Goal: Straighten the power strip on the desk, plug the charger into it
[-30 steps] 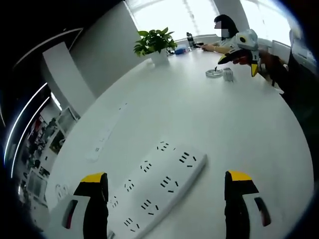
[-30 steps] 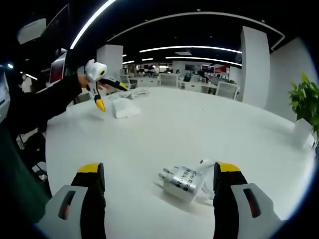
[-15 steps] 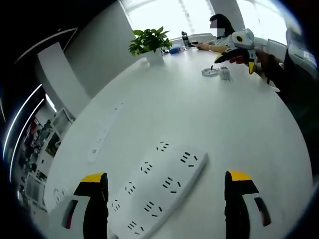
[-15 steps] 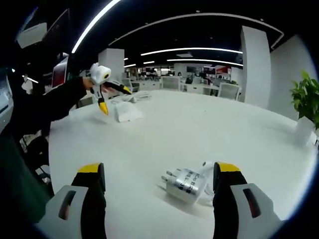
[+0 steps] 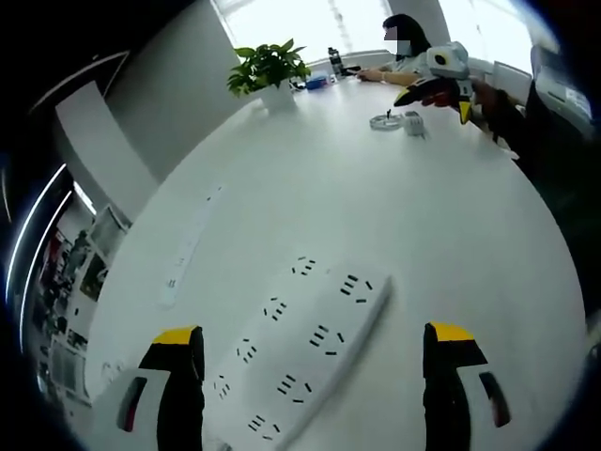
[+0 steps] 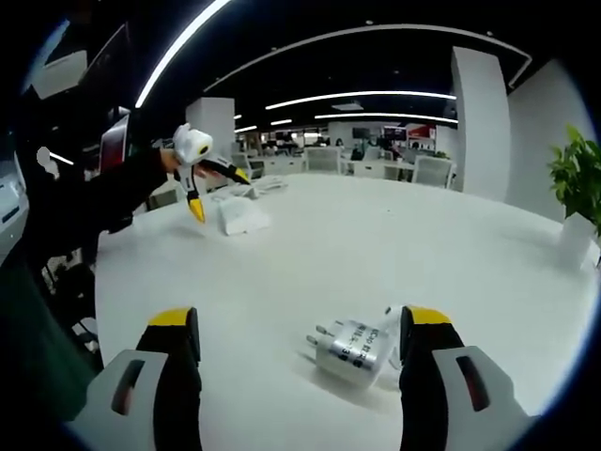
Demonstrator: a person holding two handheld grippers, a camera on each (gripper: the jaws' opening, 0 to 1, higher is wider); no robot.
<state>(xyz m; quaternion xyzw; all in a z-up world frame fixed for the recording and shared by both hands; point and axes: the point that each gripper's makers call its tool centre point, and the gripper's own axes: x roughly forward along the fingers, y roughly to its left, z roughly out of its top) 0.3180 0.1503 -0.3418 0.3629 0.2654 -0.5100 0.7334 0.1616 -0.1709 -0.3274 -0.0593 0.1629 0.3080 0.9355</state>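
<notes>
Power strip (image 5: 296, 352): white, long, two rows of sockets, lying flat on the white counter (image 5: 376, 216) at a diagonal, its near end between the jaws of the left hand-held gripper (image 5: 315, 371). Jaws spread wide, yellow-tipped, not touching the strip; nothing held. A second, slimmer white strip (image 5: 188, 246) lies further off along the counter edge, well apart.

Charger (image 6: 352, 345): small, silver-white, on its side on the counter, prongs pointing toward the left jaw of the right hand-held gripper (image 6: 299, 371). White cable (image 6: 387, 324) coiled just behind it. Jaws released, one to each side of the charger, with no contact.

Surroundings: potted plant (image 5: 266, 68) at the far counter edge; a seated person (image 5: 399, 58) beyond; white papers (image 6: 239, 213) near the other gripper in the right gripper view.
</notes>
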